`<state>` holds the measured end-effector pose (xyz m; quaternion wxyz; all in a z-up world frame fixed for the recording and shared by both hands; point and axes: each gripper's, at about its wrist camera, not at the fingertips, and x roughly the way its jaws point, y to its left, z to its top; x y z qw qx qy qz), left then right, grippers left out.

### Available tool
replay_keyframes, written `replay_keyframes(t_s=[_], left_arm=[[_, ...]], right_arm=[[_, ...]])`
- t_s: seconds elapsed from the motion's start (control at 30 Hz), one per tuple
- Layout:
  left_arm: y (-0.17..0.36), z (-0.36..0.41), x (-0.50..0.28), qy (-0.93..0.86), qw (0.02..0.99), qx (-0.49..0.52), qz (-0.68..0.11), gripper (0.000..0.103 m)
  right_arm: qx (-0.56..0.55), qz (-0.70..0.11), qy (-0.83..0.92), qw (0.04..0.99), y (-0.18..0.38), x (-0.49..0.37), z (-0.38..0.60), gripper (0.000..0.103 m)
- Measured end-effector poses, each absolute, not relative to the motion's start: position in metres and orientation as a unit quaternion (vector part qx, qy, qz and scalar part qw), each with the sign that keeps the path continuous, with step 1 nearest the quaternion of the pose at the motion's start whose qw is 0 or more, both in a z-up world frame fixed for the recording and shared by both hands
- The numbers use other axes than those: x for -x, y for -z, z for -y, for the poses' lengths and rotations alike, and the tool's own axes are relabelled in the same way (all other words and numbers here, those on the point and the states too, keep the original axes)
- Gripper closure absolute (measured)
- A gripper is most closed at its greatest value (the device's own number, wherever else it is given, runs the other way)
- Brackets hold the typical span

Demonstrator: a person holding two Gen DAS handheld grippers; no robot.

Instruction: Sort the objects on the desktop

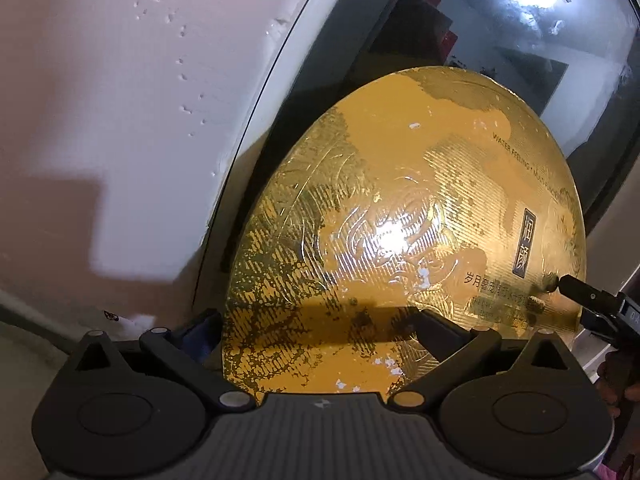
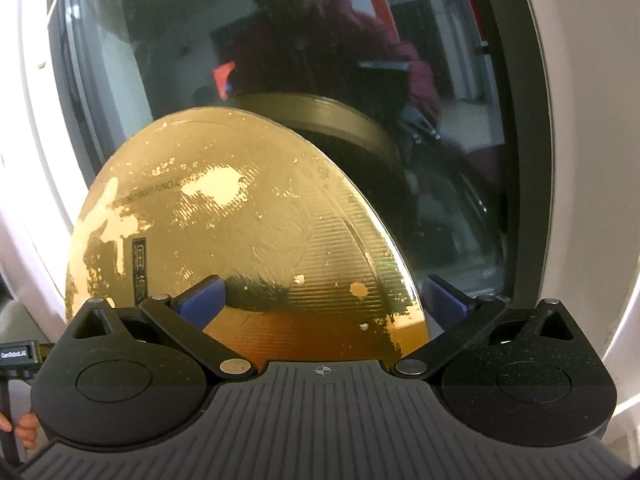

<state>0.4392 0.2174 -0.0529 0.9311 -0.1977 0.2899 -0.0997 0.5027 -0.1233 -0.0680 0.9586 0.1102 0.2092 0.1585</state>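
A round gold tin lid (image 1: 392, 232) with worn foil and printed text fills the middle of the left wrist view, held on edge. My left gripper (image 1: 316, 328) is shut on its lower rim, one finger each side. The same lid (image 2: 240, 232) fills the right wrist view. My right gripper (image 2: 320, 300) is shut on its rim too, blue pads (image 2: 204, 300) on both sides. The right gripper's body (image 1: 600, 308) shows at the right edge of the left wrist view, by the lid's rim.
A dark glass panel (image 2: 320, 40) in a white frame (image 2: 580, 120) stands right behind the lid and mirrors a person in red. A white wall (image 1: 100, 100) lies to the left. The panel also shows in the left wrist view (image 1: 500, 20).
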Motion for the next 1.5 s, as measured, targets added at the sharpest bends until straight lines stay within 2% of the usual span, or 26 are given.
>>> replay_keyframes(t_s=[0.17,0.47,0.7,0.97,1.23,1.5], left_arm=[[0.037,-0.21,-0.43,0.096,0.94,0.193,-0.264,0.002],[-0.057,-0.195,-0.384,0.119,0.957,0.196,-0.18,0.002],[-0.119,-0.177,-0.321,0.127,0.955,0.205,-0.174,0.002],[-0.104,-0.159,-0.266,0.123,0.938,0.245,-0.211,0.002],[-0.057,-0.134,-0.198,0.122,0.901,0.285,-0.302,0.002],[-0.023,-0.095,-0.14,0.129,0.872,0.304,-0.362,0.002]], right_arm=[[-0.09,-0.191,-0.143,0.967,0.054,-0.492,0.114,0.001],[-0.067,-0.079,-0.123,0.987,-0.031,-0.433,0.118,0.002],[-0.04,-0.057,-0.101,0.992,-0.09,-0.366,0.128,0.003],[0.01,-0.093,-0.076,0.993,-0.119,-0.265,0.145,0.003],[0.029,-0.183,-0.056,0.981,-0.098,-0.184,0.158,0.003],[0.059,-0.25,-0.026,0.966,-0.093,-0.131,0.182,0.003]])
